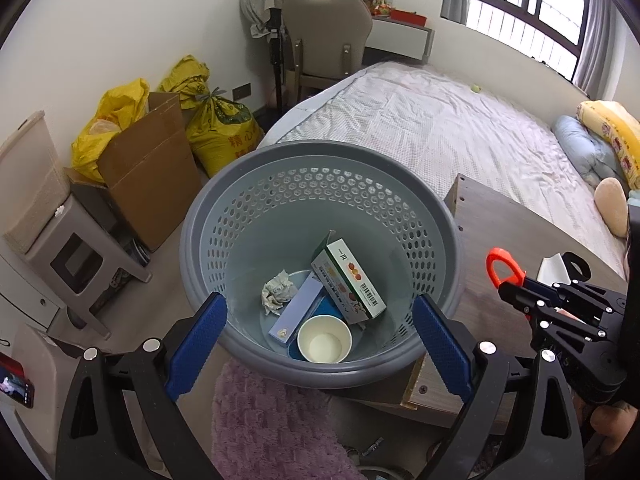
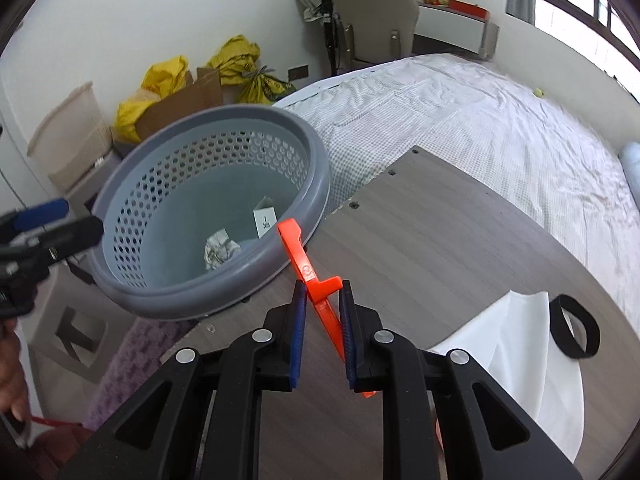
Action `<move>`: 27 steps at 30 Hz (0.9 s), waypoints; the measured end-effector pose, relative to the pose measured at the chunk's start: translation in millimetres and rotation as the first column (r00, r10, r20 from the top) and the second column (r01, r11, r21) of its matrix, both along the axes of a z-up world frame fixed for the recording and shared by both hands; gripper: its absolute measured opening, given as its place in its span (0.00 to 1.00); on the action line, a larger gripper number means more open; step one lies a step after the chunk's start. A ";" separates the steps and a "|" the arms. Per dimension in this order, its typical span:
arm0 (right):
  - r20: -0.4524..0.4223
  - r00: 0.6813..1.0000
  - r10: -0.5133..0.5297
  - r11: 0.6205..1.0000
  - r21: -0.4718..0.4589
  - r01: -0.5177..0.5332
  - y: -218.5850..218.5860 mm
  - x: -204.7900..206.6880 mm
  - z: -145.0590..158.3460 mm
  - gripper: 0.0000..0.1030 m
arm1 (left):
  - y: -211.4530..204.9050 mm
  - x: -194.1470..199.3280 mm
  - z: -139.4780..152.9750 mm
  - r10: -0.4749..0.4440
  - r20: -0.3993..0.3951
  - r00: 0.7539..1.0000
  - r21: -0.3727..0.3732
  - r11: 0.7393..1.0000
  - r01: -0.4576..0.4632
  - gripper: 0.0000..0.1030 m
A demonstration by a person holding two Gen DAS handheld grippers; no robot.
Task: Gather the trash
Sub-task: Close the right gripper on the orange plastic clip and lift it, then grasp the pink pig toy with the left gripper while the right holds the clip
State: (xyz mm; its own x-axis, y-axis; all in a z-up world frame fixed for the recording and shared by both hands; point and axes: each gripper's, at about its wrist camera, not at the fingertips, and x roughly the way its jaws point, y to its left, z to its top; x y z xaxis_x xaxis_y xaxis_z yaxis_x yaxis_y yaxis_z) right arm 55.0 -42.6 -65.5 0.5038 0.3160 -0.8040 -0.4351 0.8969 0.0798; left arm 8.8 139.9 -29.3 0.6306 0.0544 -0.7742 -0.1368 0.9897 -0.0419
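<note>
Jaws: right gripper (image 2: pixel 322 322) clamped on orange plastic piece (image 2: pixel 308 272) beside grey basket (image 2: pixel 224 280); left gripper (image 1: pixel 320 340) spread wide w/ nothing held. Piece looks light, stiff; mid-shaft hold seems secure.

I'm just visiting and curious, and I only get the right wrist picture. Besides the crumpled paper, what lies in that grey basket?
Observer: The left wrist view shows a paper cup standing mouth up on the bottom of the basket.
Operator: Is the orange piece I'm pinching over the basket?
Observer: No. The orange piece in the right gripper sits to the right of the rim, above the wooden board.
Operator: And the other gripper?
Observer: The left gripper is open, with its blue fingers spread to either side of the basket's near rim.
</note>
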 end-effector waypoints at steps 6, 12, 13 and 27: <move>0.017 0.993 -0.118 0.988 0.100 0.116 -34.5 -13.8 25.0 0.16 | -21.5 -1.3 0.8 -0.066 0.002 0.998 0.003 0.998 0.066 0.89; 0.040 0.963 -0.267 0.955 0.143 0.259 -92.9 -41.4 40.8 0.16 | -61.8 0.2 -0.6 -0.177 -0.005 0.984 -0.008 0.984 0.177 0.89; 0.043 0.956 -0.289 0.949 0.143 0.281 -102.5 -45.9 41.4 0.16 | -71.8 0.8 -0.9 -0.201 -0.005 0.980 -0.009 0.980 0.201 0.89; 0.042 0.865 -0.500 0.860 0.142 0.490 -214.3 -105.3 26.5 0.16 | -204.5 10.8 -21.9 -0.453 -0.054 0.890 -0.035 0.892 0.452 0.89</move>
State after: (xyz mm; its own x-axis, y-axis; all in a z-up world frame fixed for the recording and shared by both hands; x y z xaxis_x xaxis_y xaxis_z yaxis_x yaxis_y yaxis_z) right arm -50.2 -256.9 -39.1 0.6768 0.1023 -0.7290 0.0545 0.9806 0.1883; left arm 19.5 -64.5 -51.2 0.5361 -0.2422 -0.8086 0.3226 0.9440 -0.0689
